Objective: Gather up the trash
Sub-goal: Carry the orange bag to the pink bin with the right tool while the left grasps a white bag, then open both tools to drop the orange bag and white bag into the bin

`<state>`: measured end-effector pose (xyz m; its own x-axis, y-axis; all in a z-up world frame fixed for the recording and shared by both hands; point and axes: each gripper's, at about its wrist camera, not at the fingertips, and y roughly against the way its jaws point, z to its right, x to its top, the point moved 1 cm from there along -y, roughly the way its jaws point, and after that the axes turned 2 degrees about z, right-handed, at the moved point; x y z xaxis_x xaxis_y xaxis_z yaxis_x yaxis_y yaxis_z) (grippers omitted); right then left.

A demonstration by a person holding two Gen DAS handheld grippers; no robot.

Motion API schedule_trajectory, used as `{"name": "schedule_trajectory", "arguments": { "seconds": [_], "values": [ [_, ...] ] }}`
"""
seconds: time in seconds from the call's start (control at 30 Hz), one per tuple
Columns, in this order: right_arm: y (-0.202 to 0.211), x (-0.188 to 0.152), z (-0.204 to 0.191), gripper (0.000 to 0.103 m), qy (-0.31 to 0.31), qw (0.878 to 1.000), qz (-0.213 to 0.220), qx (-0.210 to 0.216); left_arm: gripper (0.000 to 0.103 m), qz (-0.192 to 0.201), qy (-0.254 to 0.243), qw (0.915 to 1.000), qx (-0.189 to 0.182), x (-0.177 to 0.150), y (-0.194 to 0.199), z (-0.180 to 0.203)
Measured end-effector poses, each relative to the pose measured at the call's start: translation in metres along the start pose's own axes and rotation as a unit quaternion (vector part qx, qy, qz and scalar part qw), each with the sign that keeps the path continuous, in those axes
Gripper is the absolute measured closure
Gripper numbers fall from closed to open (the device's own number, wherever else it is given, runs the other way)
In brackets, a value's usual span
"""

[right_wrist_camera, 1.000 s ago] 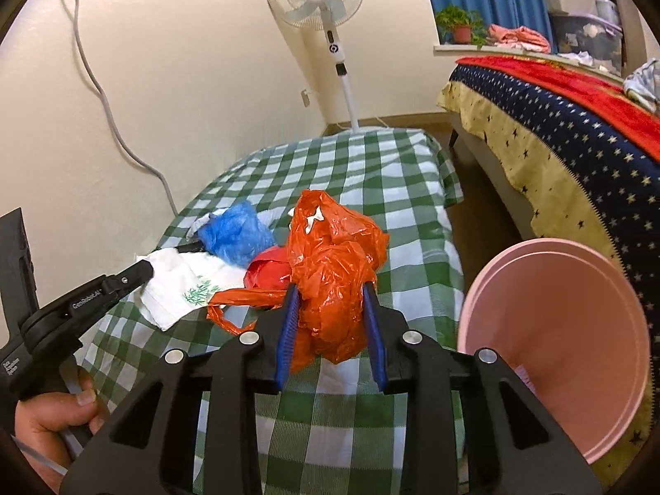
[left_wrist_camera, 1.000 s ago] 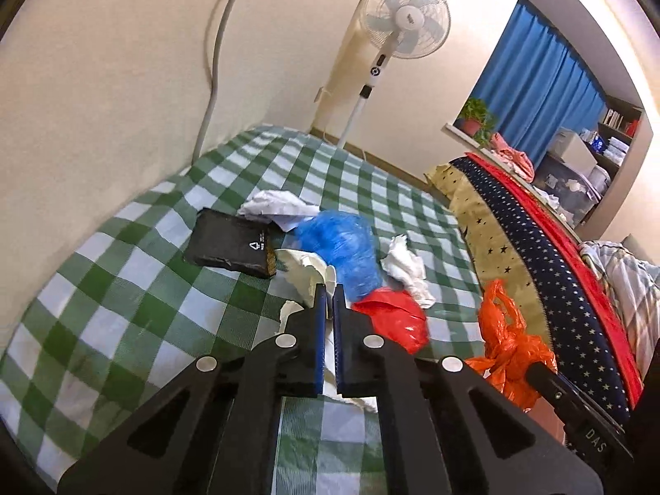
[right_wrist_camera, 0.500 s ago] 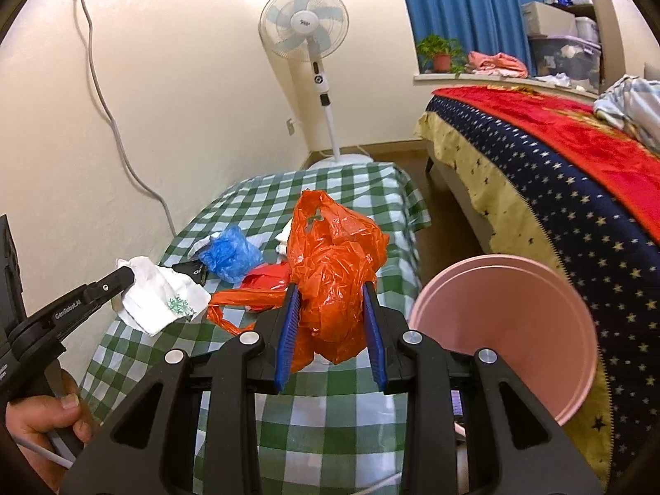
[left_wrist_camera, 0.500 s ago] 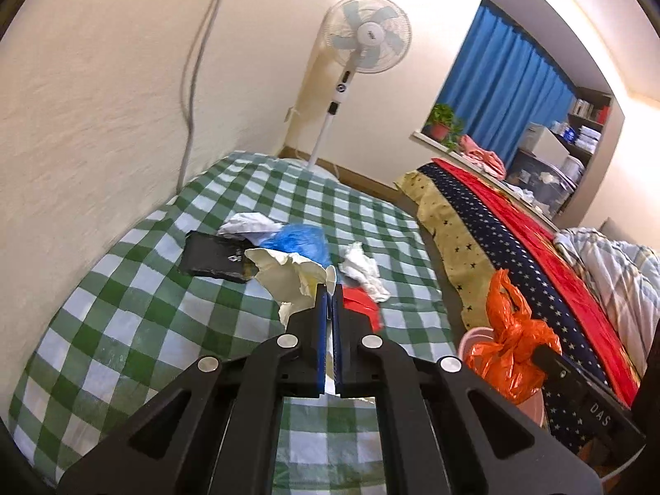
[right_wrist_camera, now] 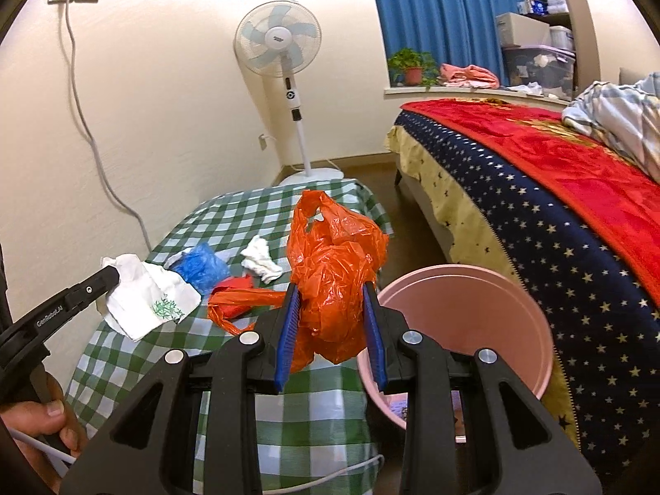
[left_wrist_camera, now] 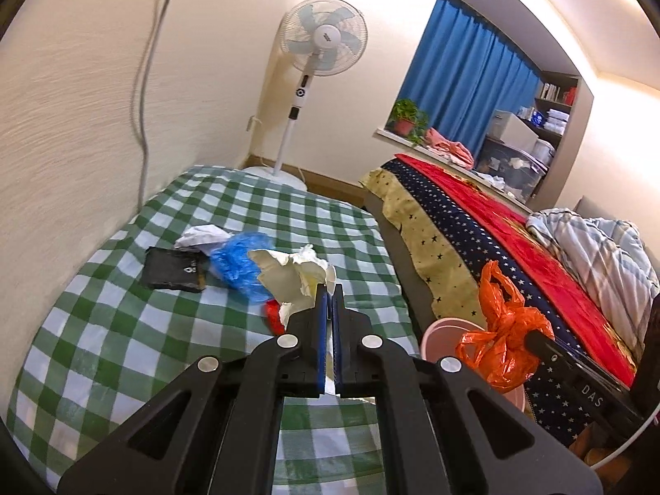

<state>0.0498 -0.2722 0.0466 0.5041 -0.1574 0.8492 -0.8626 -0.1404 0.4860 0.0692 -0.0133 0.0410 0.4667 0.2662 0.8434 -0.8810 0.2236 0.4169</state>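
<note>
We hold two pieces of trash at once, and the coming move turns on where the pink bucket (right_wrist_camera: 462,330) sits: on the floor just right of the checked table (right_wrist_camera: 231,222), near the starry bedspread (right_wrist_camera: 536,222), its open mouth low and to the right of the right gripper (right_wrist_camera: 330,309). That gripper's jaws stand part-way apart and are pressed on the crumpled orange plastic bag (right_wrist_camera: 334,264), which bulges upward between the blue pads with its long axis roughly upright, one handle trailing down to the left. The left gripper (left_wrist_camera: 329,301) has its jaws fully closed on a thin edge of the white printed bag (left_wrist_camera: 288,276), which hangs clear of the cloth; from the right wrist view we see it dangling well left of the bucket. So the right hand is the nearer one, and we judge the orange bag needs only a short carry rightward and down (the white one must cross the whole table edge). Counting what remains on the cloth: one blue plastic bag (left_wrist_camera: 241,262), one red bag (right_wrist_camera: 233,286), two wads of white tissue (right_wrist_camera: 262,264), one flat black packet (left_wrist_camera: 175,270). Something pale seems to lie at the bucket's bottom, though we cannot tell what.
</note>
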Motion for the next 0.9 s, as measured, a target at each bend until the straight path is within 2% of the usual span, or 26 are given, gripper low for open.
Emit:
{"name": "schedule_trajectory", "arguments": {
  "seconds": [0.57,0.9],
  "values": [
    [0.003,0.006,0.058,0.073,-0.047,0.996,0.006,-0.081,0.101,-0.021,-0.048,0.9962,-0.069,-0.013,-0.031,0.058],
    [0.000,0.003,0.098,0.073,-0.091,0.988,0.005,-0.125,0.101,-0.042,-0.089,0.9857,-0.137,-0.034,-0.062,0.110]
  ]
}}
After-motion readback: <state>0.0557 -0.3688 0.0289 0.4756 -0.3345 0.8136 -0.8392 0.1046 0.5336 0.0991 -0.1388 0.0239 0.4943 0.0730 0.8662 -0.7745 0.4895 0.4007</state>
